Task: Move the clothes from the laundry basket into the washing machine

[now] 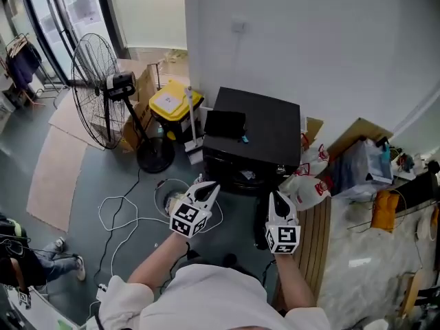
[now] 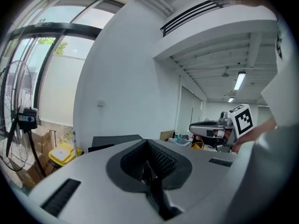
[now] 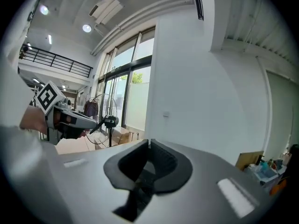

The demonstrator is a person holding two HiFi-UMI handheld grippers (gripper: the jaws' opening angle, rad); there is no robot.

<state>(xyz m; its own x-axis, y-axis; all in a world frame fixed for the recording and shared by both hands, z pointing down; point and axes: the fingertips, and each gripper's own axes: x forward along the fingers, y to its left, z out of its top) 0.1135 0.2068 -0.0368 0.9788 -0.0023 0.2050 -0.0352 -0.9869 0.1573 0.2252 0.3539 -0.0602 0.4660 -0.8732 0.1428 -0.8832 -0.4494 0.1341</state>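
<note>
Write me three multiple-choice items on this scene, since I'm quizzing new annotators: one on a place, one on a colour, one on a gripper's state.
1. In the head view, where is the standing fan relative to the black box?
A) On top of it
B) To its left
C) To its right

2. What colour is the lid of the bin beside the black box?
A) Blue
B) Red
C) Yellow

3. How do the fingers of the right gripper stand?
A) Wide apart
B) Together, nothing between them
C) Clamped on a garment

Answers:
1 B: the fan stands toward the picture's left edge, the box at the centre.
2 C: the lid is bright yellow.
3 B: the right gripper view shows the fingers meeting, with no cloth or other thing between them.
</note>
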